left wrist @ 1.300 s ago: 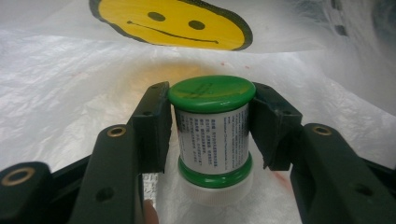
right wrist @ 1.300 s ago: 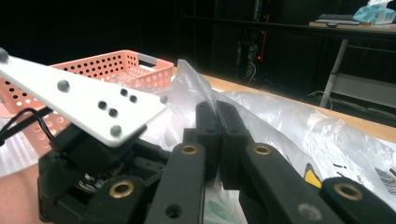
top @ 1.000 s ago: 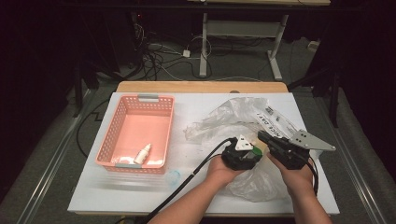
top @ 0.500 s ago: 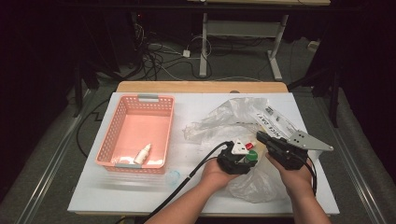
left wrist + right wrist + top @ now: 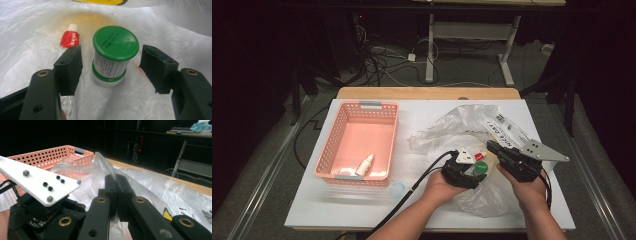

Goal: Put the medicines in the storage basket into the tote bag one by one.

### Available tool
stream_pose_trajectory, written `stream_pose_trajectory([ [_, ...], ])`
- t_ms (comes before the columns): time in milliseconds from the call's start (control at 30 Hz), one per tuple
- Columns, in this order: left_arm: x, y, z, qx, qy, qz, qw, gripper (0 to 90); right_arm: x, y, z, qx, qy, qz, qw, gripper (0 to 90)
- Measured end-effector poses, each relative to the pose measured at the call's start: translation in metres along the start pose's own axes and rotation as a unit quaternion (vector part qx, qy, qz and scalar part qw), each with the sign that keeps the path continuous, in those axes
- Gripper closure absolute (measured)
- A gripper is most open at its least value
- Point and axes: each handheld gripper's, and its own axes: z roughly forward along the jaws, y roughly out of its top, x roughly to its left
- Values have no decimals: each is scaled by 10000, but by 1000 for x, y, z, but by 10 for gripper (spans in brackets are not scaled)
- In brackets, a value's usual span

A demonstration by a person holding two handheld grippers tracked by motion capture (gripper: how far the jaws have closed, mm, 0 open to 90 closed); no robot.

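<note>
One item, a small white dropper bottle (image 5: 365,165), already lies in the pink basket (image 5: 343,175); the green-capped jar (image 5: 113,53) and the red-banded tube (image 5: 69,40) are still in the clear plastic bag (image 5: 472,125). Your left gripper (image 5: 111,66) has just been opening; its jaws straddle the jar without touching it. The jar stands upright, cap toward you, long axis vertical. Your right gripper (image 5: 116,195) pinches the bag's film, holding the mouth up.

black jaws (image 5: 67,68) — brass screws, black cable
</note>
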Motion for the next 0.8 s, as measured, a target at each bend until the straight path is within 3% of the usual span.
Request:
stream_pose_trajectory([
  [200, 2, -3, -15, -158, -39, -133, 9998, 269, 0, 1, 0, -21, -7, 29, 10000, 894],
  [633, 1, -9, -53, -270, 40, -188, 9995, 142, 0, 1, -1, -23, -20, 26, 10000, 894],
  [800, -2, -10, -71, -261, 155, -238, 9993, 0, 0, 1, -1, -23, -23, 19, 10000, 894],
])
